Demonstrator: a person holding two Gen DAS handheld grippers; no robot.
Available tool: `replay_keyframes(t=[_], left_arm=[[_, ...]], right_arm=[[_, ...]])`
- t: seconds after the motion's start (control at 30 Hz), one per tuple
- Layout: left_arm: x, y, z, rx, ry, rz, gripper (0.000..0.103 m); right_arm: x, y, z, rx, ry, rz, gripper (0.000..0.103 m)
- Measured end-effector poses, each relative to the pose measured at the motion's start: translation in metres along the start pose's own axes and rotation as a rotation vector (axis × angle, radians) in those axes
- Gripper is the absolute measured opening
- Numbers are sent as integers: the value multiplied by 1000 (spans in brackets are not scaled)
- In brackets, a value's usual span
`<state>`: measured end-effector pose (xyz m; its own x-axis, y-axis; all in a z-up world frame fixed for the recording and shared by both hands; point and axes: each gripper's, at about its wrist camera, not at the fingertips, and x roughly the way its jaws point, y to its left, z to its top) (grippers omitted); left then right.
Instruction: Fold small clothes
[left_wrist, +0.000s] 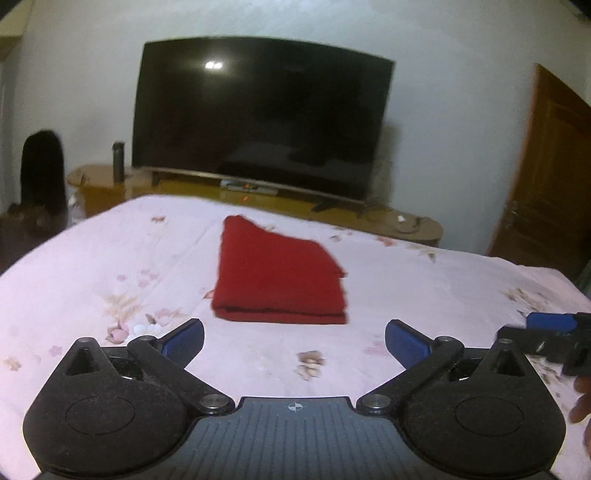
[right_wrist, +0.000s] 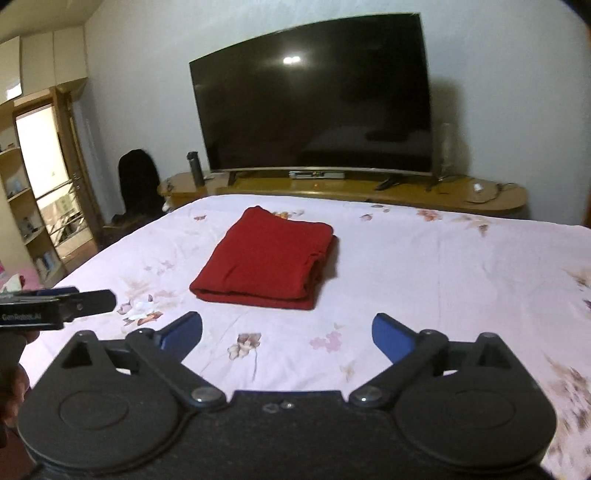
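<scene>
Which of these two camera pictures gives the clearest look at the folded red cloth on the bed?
The right wrist view. There the red cloth is sharp, and its stacked layers show along the right edge. In the left wrist view the red cloth is whole too, but blurred, so the folds are hard to make out.

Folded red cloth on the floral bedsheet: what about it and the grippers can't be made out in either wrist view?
- Folded red cloth: garment type unreadable; folding hides its shape, and the left view is blurred.
- Its underside: hidden against the pink floral bedsheet.
- Right gripper in the left view: cut off by the frame edge.
- Left gripper in the right view: likewise cut off.
</scene>
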<state>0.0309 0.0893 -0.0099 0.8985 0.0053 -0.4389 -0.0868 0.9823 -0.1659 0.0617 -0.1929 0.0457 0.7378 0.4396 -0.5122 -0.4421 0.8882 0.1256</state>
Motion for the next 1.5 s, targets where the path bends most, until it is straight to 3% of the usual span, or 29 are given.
replay_keyframes(t=[0.17, 0.5, 1.5], left_arm=[[-44, -26, -4, 58, -36, -23, 103], [-103, -50, -13, 48, -81, -66, 103], [-107, -57, -15, 50, -104, -58, 103]], right_arm=[[-33, 17, -12, -23, -41, -68, 100], [-81, 23, -13, -15, -132, -126, 100], [-101, 30, -23, -14, -159, -132, 100]])
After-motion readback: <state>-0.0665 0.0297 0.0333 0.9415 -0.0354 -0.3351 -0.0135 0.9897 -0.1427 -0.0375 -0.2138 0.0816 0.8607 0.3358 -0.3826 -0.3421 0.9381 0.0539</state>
